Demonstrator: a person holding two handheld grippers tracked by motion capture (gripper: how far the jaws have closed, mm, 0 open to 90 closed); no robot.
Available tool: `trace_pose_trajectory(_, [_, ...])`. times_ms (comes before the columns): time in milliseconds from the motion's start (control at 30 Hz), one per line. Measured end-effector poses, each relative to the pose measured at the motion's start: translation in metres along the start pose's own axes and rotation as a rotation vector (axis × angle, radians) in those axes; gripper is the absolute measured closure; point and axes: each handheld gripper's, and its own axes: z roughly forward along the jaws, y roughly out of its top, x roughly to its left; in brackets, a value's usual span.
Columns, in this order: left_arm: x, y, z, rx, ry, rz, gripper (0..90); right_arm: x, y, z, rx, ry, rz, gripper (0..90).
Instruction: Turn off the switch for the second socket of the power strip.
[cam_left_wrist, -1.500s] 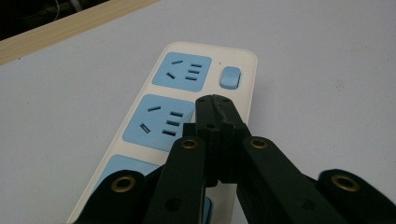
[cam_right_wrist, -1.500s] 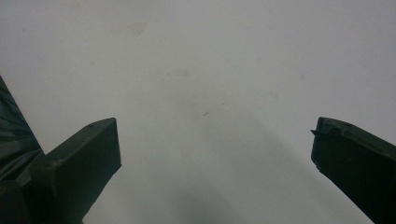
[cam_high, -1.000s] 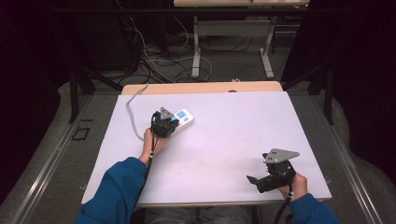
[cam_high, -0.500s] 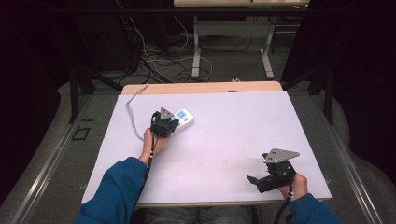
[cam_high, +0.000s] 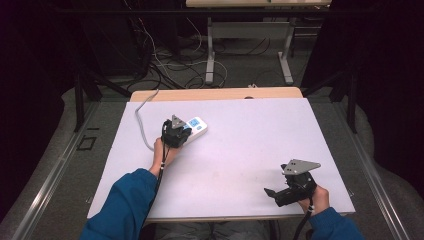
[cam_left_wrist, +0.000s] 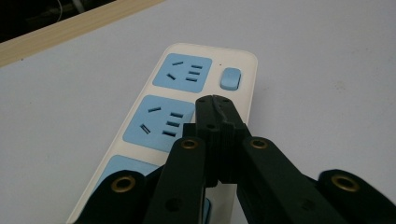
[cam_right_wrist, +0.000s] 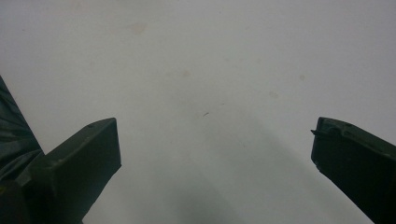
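a white power strip (cam_high: 194, 128) with blue socket faces lies on the pale table (cam_high: 250, 130), toward the far left part of it, set at a slant, and a grey cord (cam_high: 141, 120) runs from its near end, curves out to the left and goes off over the table's far edge. the left gripper (cam_high: 176, 131) sits right over the strip, held in the person's left hand (cam_high: 164, 151), whose blue sleeve (cam_high: 122, 205) comes in from the bottom of the high view. in the left gripper view the two black jaws are pressed together with no gap between them, tips (cam_left_wrist: 214, 103) meeting above the strip's long right-hand margin, just beside the middle blue socket (cam_left_wrist: 159, 122) and a little short of the small blue switch (cam_left_wrist: 230, 78); nothing is caught between them, and whether the tips touch the strip's surface cannot be told. beyond the middle socket is the end socket (cam_left_wrist: 183, 73) next to the switch, and a third blue face (cam_left_wrist: 122, 164) is partly hidden under the jaws. the light wooden edge (cam_left_wrist: 70, 25) of the table shows past the white top. the right gripper (cam_high: 278, 193) rests low near the front right corner of the table, well apart from the strip, gripped by the right hand (cam_high: 312, 196), its grey three-cornered plate (cam_high: 300, 166) on top. in the right gripper view its jaws stand wide apart with only bare table (cam_right_wrist: 210, 74) between them
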Motion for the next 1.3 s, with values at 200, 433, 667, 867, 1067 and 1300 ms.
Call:
trace_pose_trajectory(200, [0.0001, 0.0001, 0.0, 0.0, 0.0, -0.002, 90.0, -0.0003, -0.0001, 0.0001, -0.005, -0.004, -0.003, 0.8])
trace_pose_trajectory(433, [0.0001, 0.0002, 0.0005, -0.007, 0.002, 0.0, 90.0, -0.0008, 0.0001, -0.0001, 0.003, 0.005, -0.004, 0.8])
trace_pose_trajectory(667, [0.0003, 0.0005, 0.0, 0.001, 0.002, 0.003, 90.0, -0.0005, -0.0002, 0.0004, -0.007, 0.002, -0.002, 0.8])
trace_pose_trajectory(867, [-0.0009, 0.0008, 0.0, 0.001, 0.009, -0.002, 90.0, -0.001, 0.0, 0.0001, -0.007, -0.003, -0.011, 0.8])
trace_pose_trajectory(1067, [-0.0005, 0.0011, -0.0005, -0.005, 0.008, -0.002, 90.0, -0.0011, -0.0001, 0.0003, -0.009, 0.001, -0.01, 0.8])
trace_pose_trajectory(1300, [0.0, 0.0027, -0.0026, 0.001, 0.001, -0.002, 90.0, 0.0001, -0.0002, 0.0001, -0.004, 0.001, 0.002, 0.8])
